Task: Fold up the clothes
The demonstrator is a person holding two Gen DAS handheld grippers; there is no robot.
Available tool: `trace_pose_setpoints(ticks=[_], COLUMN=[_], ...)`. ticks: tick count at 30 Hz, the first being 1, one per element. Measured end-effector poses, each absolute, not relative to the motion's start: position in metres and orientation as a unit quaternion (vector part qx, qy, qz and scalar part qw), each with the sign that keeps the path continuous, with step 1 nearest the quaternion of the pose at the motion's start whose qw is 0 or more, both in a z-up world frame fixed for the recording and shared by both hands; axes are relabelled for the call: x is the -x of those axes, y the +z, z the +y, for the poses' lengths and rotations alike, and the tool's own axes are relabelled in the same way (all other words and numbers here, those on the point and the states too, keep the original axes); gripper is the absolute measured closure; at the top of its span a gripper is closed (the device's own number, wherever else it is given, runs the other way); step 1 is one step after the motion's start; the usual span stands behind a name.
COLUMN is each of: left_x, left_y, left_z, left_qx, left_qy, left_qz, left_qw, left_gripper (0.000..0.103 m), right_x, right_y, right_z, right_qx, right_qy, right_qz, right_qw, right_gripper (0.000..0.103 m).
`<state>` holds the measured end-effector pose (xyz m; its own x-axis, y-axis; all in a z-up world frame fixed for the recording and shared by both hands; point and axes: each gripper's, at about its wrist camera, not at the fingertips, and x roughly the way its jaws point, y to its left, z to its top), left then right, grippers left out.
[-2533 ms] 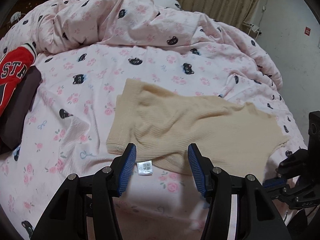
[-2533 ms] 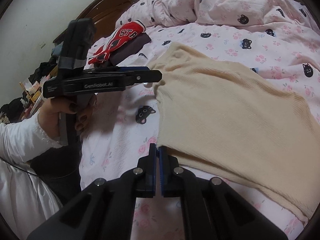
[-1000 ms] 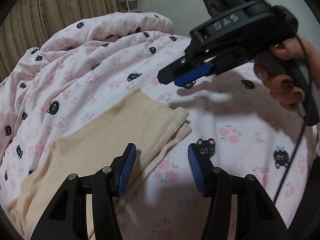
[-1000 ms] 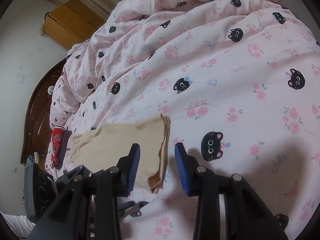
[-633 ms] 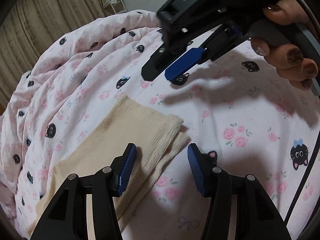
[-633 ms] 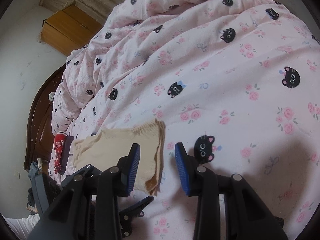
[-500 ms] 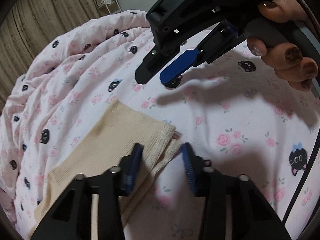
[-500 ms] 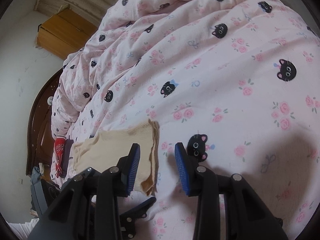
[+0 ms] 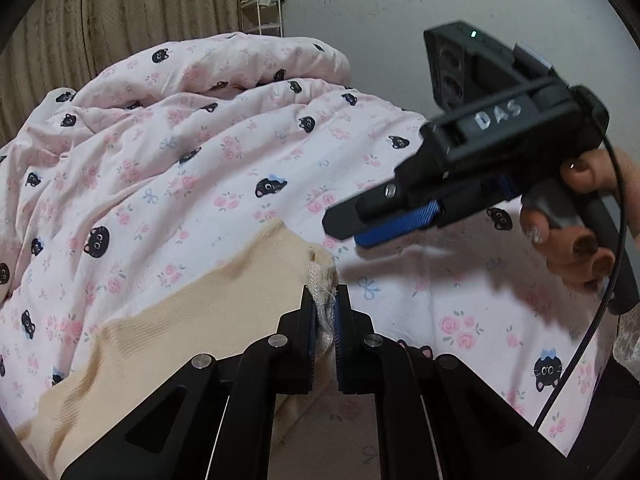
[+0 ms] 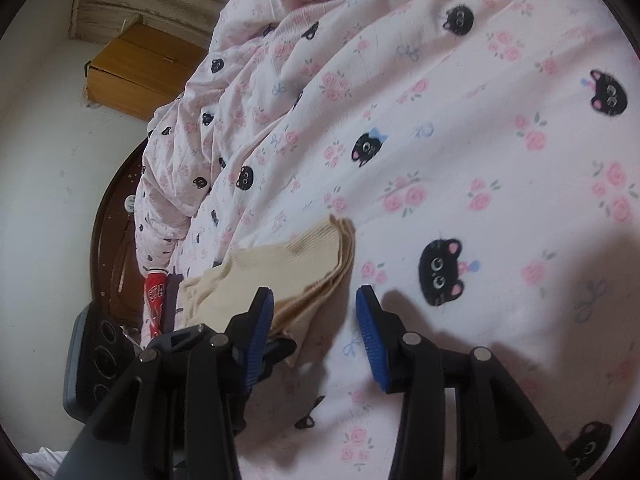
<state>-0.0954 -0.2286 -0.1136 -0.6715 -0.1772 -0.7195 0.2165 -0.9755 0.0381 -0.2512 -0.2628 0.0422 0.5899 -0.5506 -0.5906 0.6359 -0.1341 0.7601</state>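
Note:
A beige ribbed knit garment (image 9: 168, 332) lies on the pink cat-print bed cover (image 9: 208, 152). My left gripper (image 9: 325, 312) is shut on the garment's hemmed corner. The garment also shows in the right wrist view (image 10: 296, 268), stretching back to the left. My right gripper (image 10: 316, 320) is open and empty, hovering above the cover just right of the garment's edge. In the left wrist view the right gripper (image 9: 360, 224) hangs in the air above and to the right of the gripped corner.
A red lettered garment (image 10: 154, 296) on a dark one lies at the far end by the dark wooden headboard (image 10: 108, 240). Bunched duvet (image 9: 224, 68) rises behind. A wooden cabinet (image 10: 136, 68) and curtains (image 9: 120, 12) stand beyond the bed.
My left gripper has closed on the beige garment's corner. My right gripper stayed open and drew back a little to the right above the cover.

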Motion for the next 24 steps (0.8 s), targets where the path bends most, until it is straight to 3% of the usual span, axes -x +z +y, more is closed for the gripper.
trace_pose_setpoints(ticks=[11,18,21,23,24], left_x=[0.095,0.097,0.097,0.095,0.095], left_y=[-0.108,-0.112,-0.115,-0.116,-0.116], left_z=[-0.228,-0.226,-0.225,-0.223,-0.222], left_qx=[-0.39,-0.392,-0.392,-0.392,-0.391], left_qy=[-0.915,-0.914,-0.914,-0.914,-0.914], left_qz=[0.012,0.012,0.013,0.014,0.015], left_qw=[0.106,0.105,0.105,0.105,0.106], left_gripper=[0.097,0.097,0.097,0.097,0.097], right_x=[0.242,0.242,0.24,0.239,0.239], right_y=[0.01,0.003,0.003,0.002,0.001], right_z=[-0.288,-0.298,-0.302,-0.304,-0.305], right_qx=[-0.678,-0.687,-0.684,-0.682,-0.681], right_qy=[-0.391,-0.411,-0.42,-0.428,-0.432], right_qz=[-0.061,-0.063,-0.06,-0.053,-0.049], right_qw=[0.62,0.596,0.593,0.591,0.589], right_gripper=[0.048,0.047,0.053,0.068,0.082])
